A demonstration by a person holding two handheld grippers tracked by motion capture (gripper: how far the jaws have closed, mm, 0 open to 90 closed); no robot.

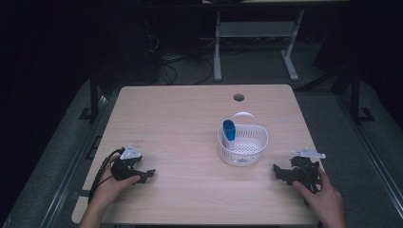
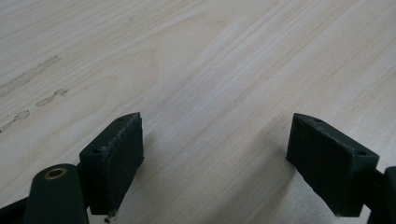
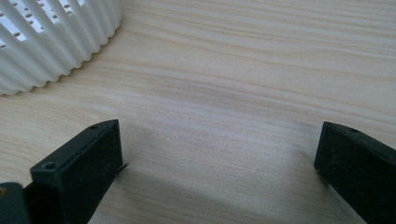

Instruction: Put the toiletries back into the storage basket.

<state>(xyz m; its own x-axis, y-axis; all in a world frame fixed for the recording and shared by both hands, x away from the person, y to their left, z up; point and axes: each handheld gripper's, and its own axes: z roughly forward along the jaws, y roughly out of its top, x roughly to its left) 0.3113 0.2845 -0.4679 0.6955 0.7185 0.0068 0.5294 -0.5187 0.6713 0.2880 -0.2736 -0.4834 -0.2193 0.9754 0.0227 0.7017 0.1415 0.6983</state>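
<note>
The basket (image 1: 243, 145) sits on the table (image 1: 180, 118), and a bottle (image 1: 229, 129) stands inside it, leaning on the basket's left wall. The left gripper (image 1: 148, 174) rests on the table far to the left of the basket and nearer the person. The right gripper (image 1: 278, 172) rests just right of the basket, also nearer the person.

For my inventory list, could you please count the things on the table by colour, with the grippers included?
White: 1, the basket
Blue: 1, the blue object standing inside the basket
Black: 2, the left gripper and the right gripper, both open and empty
Total: 4
</note>
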